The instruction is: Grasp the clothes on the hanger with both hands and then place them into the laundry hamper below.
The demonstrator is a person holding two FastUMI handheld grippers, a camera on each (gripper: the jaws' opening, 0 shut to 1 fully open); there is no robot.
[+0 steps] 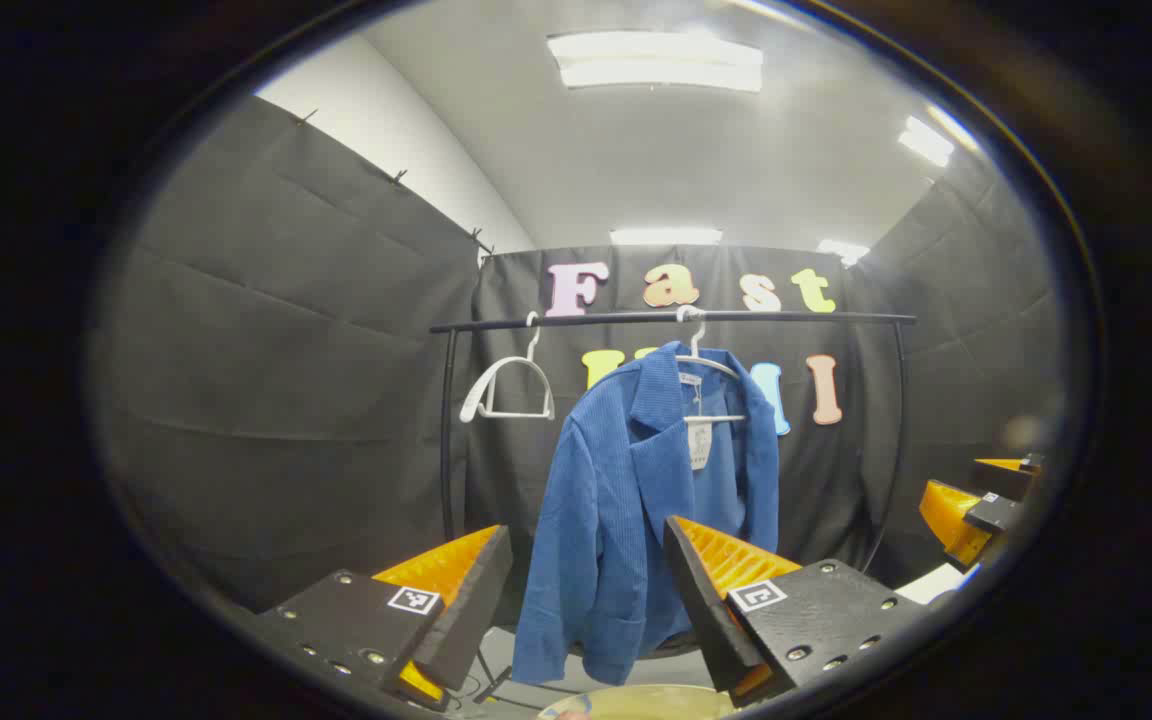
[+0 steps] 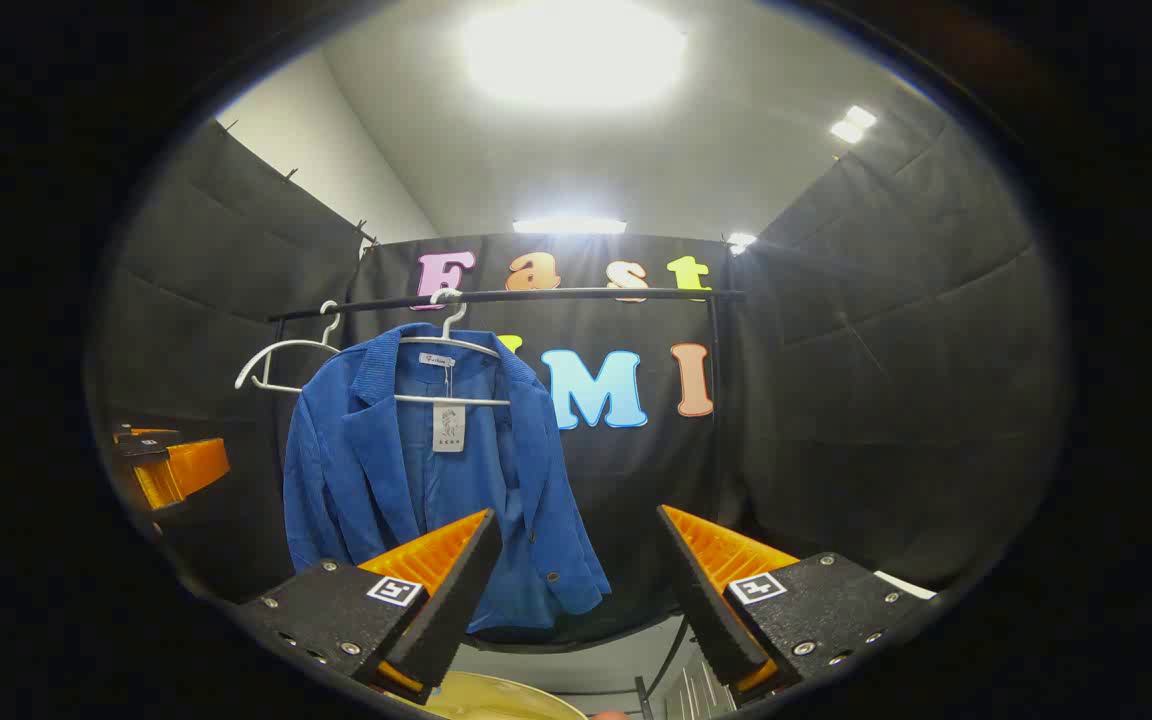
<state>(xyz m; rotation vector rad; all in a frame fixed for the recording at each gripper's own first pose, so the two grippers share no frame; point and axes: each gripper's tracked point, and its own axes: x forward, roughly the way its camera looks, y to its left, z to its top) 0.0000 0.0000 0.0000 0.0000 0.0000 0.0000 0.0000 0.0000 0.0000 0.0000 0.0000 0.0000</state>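
Observation:
A blue corduroy jacket (image 1: 626,500) hangs on a white hanger (image 1: 704,370) from a black rail (image 1: 666,317); in the right gripper view the jacket (image 2: 416,470) hangs left of centre. My left gripper (image 1: 586,570) is open, short of the jacket, which shows between its fingers. My right gripper (image 2: 576,560) is open too, with the jacket's right edge behind its left finger. The right gripper (image 1: 976,500) also shows at the far right of the left gripper view, and the left gripper (image 2: 171,465) at the far left of the right gripper view. A pale hamper rim (image 1: 636,703) peeks at the bottom.
An empty white hanger (image 1: 508,390) hangs on the rail to the left of the jacket. Black rack posts (image 1: 448,430) stand at both ends. Black cloth walls close the booth on all sides. The hamper rim (image 2: 496,700) sits below my right gripper.

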